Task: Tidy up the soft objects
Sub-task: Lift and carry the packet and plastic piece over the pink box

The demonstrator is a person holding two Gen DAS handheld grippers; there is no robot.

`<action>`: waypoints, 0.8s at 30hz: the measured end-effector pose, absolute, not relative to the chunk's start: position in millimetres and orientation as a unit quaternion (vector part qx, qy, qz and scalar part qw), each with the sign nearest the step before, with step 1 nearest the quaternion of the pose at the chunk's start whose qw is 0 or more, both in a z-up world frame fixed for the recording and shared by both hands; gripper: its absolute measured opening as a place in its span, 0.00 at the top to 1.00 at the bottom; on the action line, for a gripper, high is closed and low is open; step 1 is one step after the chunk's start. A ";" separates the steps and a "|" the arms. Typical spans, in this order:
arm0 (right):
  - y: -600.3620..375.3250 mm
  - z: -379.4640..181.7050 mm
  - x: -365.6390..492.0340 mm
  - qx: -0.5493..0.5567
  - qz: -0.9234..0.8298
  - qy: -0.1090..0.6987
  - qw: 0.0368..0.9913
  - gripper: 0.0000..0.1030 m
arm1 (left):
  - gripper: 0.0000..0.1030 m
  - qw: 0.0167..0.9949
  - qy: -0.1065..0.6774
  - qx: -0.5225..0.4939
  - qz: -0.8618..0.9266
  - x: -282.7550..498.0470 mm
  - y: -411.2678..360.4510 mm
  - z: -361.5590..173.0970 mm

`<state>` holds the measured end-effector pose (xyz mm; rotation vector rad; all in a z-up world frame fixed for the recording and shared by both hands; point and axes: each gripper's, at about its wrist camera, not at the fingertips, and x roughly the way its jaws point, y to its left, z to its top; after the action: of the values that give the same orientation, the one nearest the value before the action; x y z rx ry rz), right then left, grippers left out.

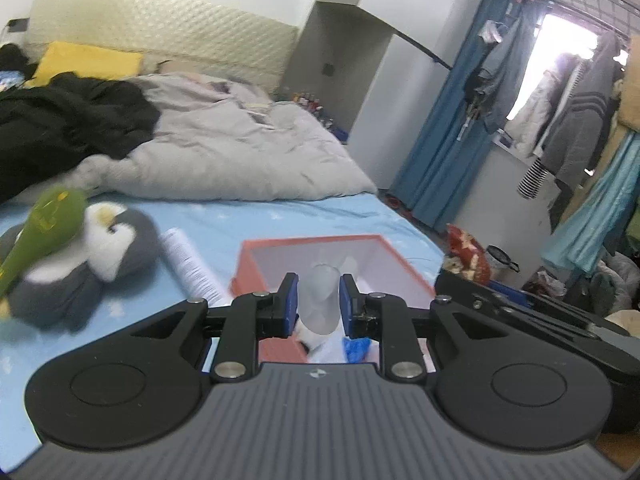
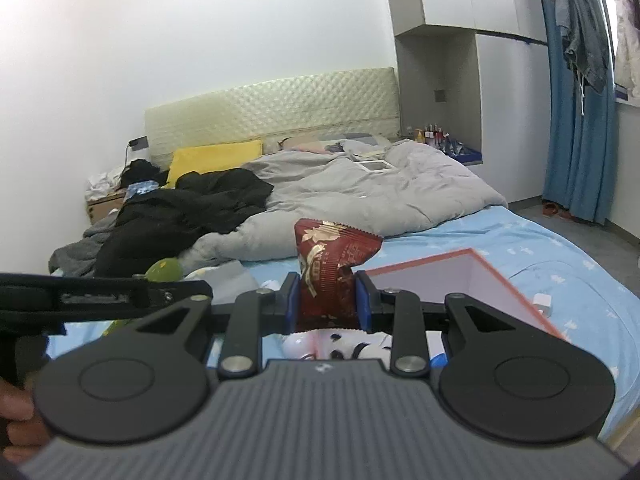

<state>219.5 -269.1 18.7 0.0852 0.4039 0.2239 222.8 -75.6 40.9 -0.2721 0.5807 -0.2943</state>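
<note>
My left gripper is shut on a white soft toy and holds it over the near edge of an open orange box on the blue bed sheet. A grey penguin plush with a green plush on it lies at the left. My right gripper is shut on a dark red snack packet, held upright above the bed. The orange box is to its right. A white toy shows below the fingers. The green plush is partly hidden behind the left gripper's body.
A grey duvet and black clothes are piled further up the bed. A white ribbed object lies beside the penguin. Hanging clothes and blue curtains stand to the right. The bed's edge and floor clutter are at right.
</note>
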 end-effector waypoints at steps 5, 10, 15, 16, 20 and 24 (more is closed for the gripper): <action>-300.7 17.3 248.9 0.063 0.091 0.235 0.966 0.69 | 0.75 0.926 0.313 -0.124 -0.170 253.7 -107.0 50.7; -324.6 1.7 272.3 0.069 0.073 0.283 0.954 0.68 | 0.75 0.911 0.350 -0.113 -0.188 288.0 -137.1 36.3; -341.6 -18.6 288.4 0.071 0.054 0.323 0.942 0.68 | 0.74 0.895 0.391 -0.099 -0.189 320.8 -161.4 8.7; -343.5 -22.5 291.4 0.073 0.053 0.331 0.939 0.68 | 0.74 0.892 0.398 -0.097 -0.189 326.7 -165.0 2.4; -355.7 -44.0 302.5 0.076 0.045 0.362 0.928 0.68 | 0.74 0.884 0.423 -0.080 -0.182 345.6 -176.8 -21.8; -365.1 -66.8 306.5 0.081 0.033 0.386 0.919 0.68 | 0.74 0.874 0.445 -0.074 -0.179 354.1 -180.3 -42.0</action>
<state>306.5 -365.1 -66.8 0.1658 0.7928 0.0671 354.1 -180.3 -42.0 -0.1553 0.9283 -0.3742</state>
